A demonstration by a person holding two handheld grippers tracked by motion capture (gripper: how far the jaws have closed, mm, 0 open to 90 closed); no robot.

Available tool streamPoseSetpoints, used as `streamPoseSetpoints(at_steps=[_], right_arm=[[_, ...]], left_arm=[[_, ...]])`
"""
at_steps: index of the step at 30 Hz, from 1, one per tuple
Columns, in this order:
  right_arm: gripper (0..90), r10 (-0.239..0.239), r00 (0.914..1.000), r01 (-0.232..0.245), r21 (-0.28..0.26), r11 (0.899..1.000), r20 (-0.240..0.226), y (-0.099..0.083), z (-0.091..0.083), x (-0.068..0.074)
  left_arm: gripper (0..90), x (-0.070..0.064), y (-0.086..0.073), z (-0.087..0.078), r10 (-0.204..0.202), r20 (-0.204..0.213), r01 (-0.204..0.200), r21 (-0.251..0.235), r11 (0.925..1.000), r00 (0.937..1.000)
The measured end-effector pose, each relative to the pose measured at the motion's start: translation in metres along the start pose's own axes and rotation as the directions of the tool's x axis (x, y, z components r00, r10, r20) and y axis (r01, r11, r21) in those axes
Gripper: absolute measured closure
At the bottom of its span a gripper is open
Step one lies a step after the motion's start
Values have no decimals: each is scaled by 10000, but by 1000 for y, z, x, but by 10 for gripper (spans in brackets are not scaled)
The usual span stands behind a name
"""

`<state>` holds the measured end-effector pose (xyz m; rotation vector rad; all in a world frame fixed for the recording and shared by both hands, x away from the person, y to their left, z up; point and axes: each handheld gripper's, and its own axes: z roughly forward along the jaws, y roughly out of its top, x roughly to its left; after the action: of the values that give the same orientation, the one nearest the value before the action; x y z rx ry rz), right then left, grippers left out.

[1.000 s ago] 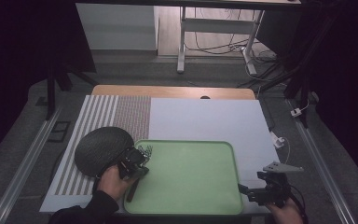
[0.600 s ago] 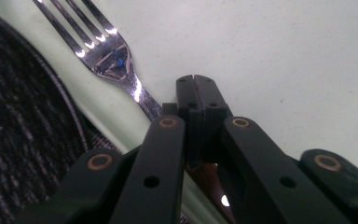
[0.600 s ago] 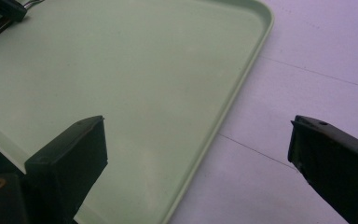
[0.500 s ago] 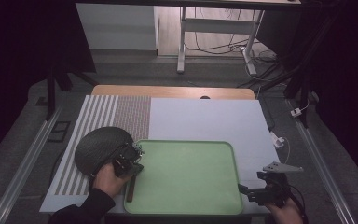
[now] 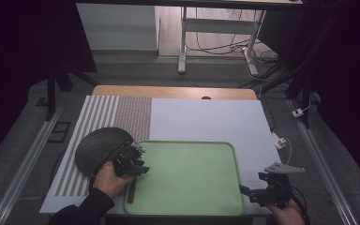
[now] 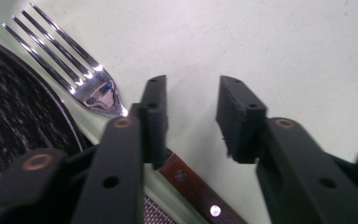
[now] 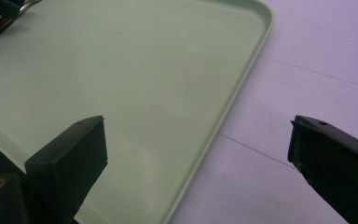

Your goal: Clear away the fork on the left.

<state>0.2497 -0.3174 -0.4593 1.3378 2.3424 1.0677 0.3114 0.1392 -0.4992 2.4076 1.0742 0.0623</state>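
in the high view a pale green tray [image 5: 192, 183] lies on the near half of the counter [image 5: 206, 122], on a light sheet with a striped mat [image 5: 98, 126] at its left. a dark round plate [image 5: 101, 147] sits just off the tray's far left corner, touching its rim. the left gripper [image 5: 138, 161] hangs over the tray's left edge with the person's left hand [image 5: 107, 178] behind it, and a brown fork handle [image 5: 132, 190] pokes out near of it along the tray's left side. the right gripper [image 5: 248, 192] sits at the tray's near right corner (its grey three-cornered plate on top), with the right hand [image 5: 286, 214] at the bottom edge.

in the left gripper view the jaws stand a little apart, holding nothing. a fork [image 6: 86, 84] lies on the tray [image 6: 284, 56] just left of them, its tines pointing far and its wooden riveted handle [image 6: 196, 191] running under the left jaw. the dark plate [image 6: 18, 121] is at the left, beside the fork.

in the right gripper view the jaws are wide apart and empty, one over the tray [image 7: 121, 84], the other over the light counter sheet [image 7: 317, 51]. the tray's right rim runs between them.
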Motion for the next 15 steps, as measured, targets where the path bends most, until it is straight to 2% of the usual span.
streamPoseSetpoints(at_steps=[7,15], right_arm=[[47,4,10000,-4,-4,10000,7,0,0,0],[47,1,10000,-1,-4,10000,3,0,0,0]], left_arm=[[461,0,-1,-10,115,309,-99,-512,9986,9995],[296,2,-5,-23,-9,545,77,-1258,9920,9985]])
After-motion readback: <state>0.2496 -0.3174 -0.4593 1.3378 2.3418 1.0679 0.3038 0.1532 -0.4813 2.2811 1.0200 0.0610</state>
